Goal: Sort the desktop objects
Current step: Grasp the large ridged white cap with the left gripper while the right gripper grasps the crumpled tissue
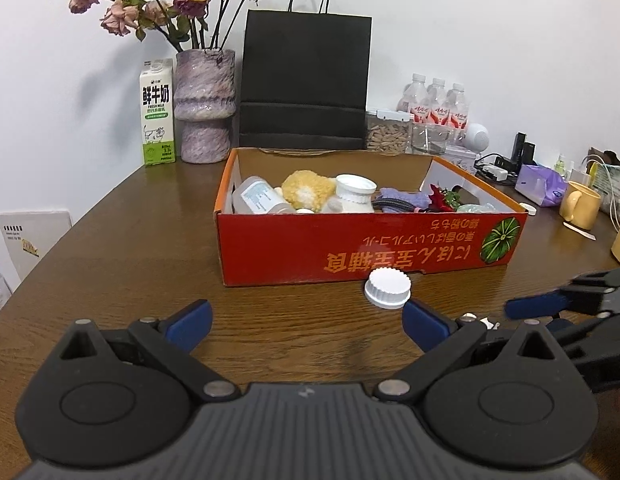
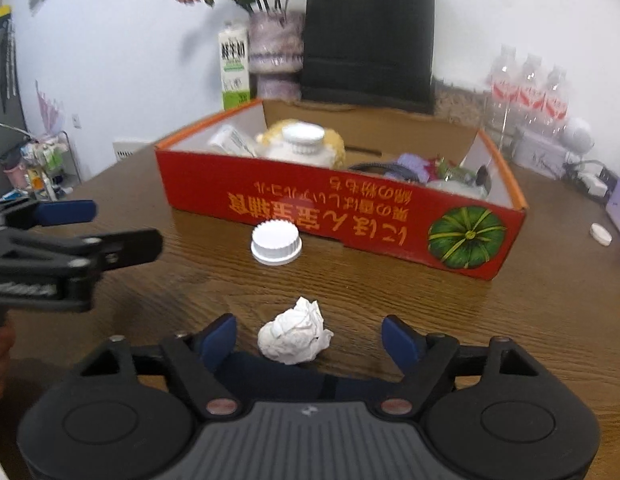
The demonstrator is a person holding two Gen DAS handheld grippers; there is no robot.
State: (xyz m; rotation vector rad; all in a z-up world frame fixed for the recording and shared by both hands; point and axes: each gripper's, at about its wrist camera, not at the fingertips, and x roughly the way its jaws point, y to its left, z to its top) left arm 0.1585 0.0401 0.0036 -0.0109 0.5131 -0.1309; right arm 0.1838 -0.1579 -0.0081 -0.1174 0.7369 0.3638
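Note:
A red cardboard box (image 1: 350, 248) (image 2: 310, 204) sits mid-table, holding a clear bottle, a yellow fluffy thing, a white jar, purple cloth and other items. A white ribbed cap (image 1: 388, 288) (image 2: 276, 242) lies on the wood just in front of the box. A crumpled white paper ball (image 2: 296, 338) lies between the open fingers of my right gripper (image 2: 310, 340); a sliver of it shows in the left wrist view (image 1: 488, 323). My left gripper (image 1: 306, 326) is open and empty, near the cap's left front.
At the back stand a milk carton (image 1: 158, 114), a purple vase with dried roses (image 1: 205, 106), a black paper bag (image 1: 306, 80) and water bottles (image 1: 434, 104). A yellow mug (image 1: 580, 204), tissue pack and cables sit at the right. A small white lid (image 2: 601, 234) lies right of the box.

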